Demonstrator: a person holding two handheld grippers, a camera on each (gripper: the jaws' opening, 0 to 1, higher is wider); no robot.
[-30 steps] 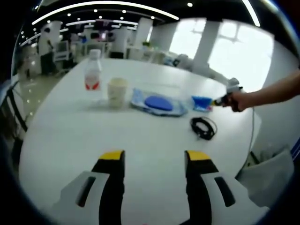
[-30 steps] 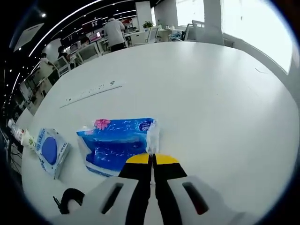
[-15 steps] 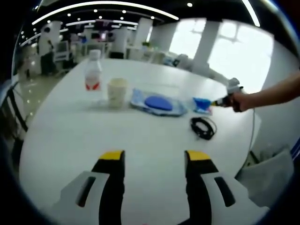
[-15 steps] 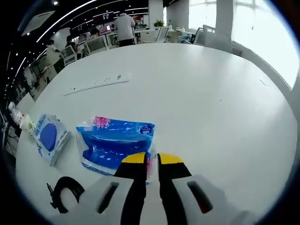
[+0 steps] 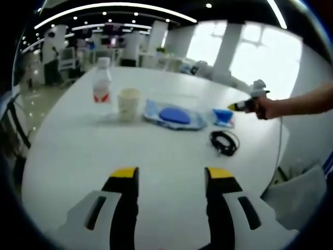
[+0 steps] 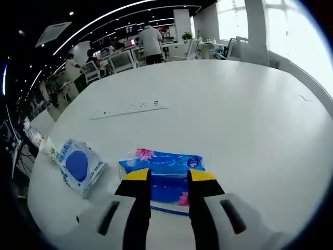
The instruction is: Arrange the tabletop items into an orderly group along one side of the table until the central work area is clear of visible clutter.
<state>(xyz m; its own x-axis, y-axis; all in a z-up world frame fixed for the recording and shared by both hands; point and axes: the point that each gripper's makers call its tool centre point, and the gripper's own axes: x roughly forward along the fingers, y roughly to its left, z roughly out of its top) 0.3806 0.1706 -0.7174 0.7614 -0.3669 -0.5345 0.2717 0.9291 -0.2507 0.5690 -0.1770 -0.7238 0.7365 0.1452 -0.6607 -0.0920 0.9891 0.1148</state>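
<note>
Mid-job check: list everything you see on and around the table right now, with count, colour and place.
Bottle: 1, clear with red label, far left end of the row.
Cup: 1, cream, right beside the bottle.
Pouch: 1, pale blue with a dark blue oval, middle of the row.
Tissue pack: 1, blue, flat on the table past the pouch.
Cable: 1, black, coiled, nearer than the tissue pack.
Power strip: 1, white, farther across the table.
Table: 1, white.
People: several, at desks behind.
Left hand-held gripper: jaws apart, above bare table.
Right hand-held gripper: jaws apart, over the tissue pack.
</note>
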